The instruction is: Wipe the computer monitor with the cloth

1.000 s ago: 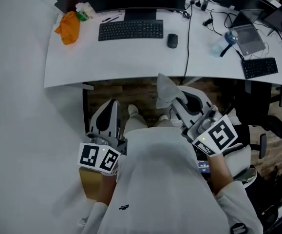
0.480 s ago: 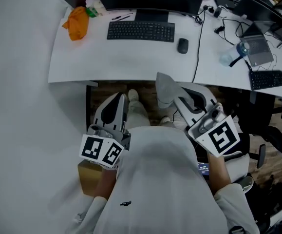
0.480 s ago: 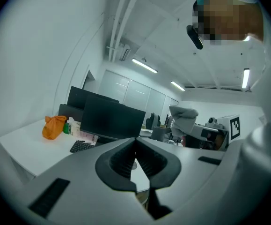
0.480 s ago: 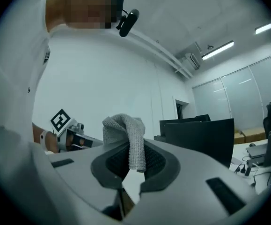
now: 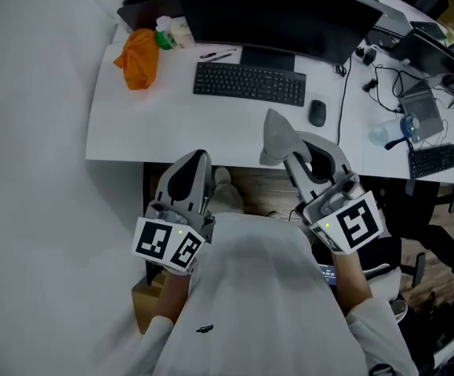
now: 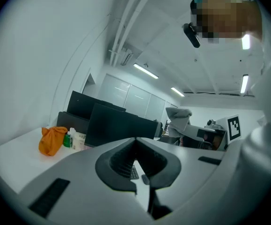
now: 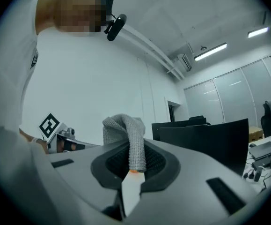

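Note:
The black monitor (image 5: 274, 14) stands at the back of the white desk (image 5: 132, 131), behind a keyboard (image 5: 250, 83). My right gripper (image 5: 287, 153) is shut on a grey knitted cloth (image 5: 277, 135), which sticks up above the desk's front edge. In the right gripper view the cloth (image 7: 126, 130) rises from between the closed jaws of that gripper (image 7: 135, 165), and the monitor (image 7: 205, 132) is to the right beyond it. My left gripper (image 5: 189, 171) is shut on nothing, at the desk edge left of the cloth. The left gripper (image 6: 137, 165) faces the monitor (image 6: 121, 125).
An orange cloth (image 5: 139, 57), a green bottle and a small box lie at the desk's back left. A mouse (image 5: 317, 113) sits right of the keyboard. A second desk at the right holds a laptop (image 5: 419, 108), a second keyboard and cables. A wall runs along the left.
Both grippers have moved forward from over the lap to the desk's front edge. The right gripper still holds the grey cloth. The monitor has come further into view.

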The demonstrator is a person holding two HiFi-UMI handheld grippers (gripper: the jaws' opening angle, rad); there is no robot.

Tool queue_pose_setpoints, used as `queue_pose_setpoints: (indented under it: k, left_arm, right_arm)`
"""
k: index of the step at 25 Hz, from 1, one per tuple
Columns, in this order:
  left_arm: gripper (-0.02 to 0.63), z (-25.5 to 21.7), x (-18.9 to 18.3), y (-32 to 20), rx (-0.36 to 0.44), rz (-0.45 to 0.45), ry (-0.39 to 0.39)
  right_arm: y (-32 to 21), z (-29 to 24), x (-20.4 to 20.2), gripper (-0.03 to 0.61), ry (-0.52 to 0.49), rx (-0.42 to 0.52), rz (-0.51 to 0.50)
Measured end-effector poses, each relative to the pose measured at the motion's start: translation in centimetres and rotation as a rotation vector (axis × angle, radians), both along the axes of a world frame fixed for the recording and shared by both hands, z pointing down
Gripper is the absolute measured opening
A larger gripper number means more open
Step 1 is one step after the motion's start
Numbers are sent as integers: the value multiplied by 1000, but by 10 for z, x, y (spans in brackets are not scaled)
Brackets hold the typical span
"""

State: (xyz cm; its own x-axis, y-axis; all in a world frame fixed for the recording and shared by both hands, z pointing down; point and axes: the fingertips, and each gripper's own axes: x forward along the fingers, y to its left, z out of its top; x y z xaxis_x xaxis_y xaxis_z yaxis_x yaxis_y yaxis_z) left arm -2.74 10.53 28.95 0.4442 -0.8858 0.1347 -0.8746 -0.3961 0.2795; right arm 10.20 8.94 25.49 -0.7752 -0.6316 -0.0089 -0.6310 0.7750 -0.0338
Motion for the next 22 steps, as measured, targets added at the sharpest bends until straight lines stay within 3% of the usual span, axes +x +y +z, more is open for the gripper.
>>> queue_pose_setpoints:
  k: [4,12,22]
  left_arm:
    - [18,-20,-43,-46,27,25,11]
    - [19,-36,-114,-127,66,103,21]
    - [18,-39,-134,-184,83,185,17]
  right_arm:
    - [-46,-19,-51,29,27,47,-22]
    - [-144,-40,-129,29,71,85,67]
    - [-219,-45,-172,29,106,73,95]
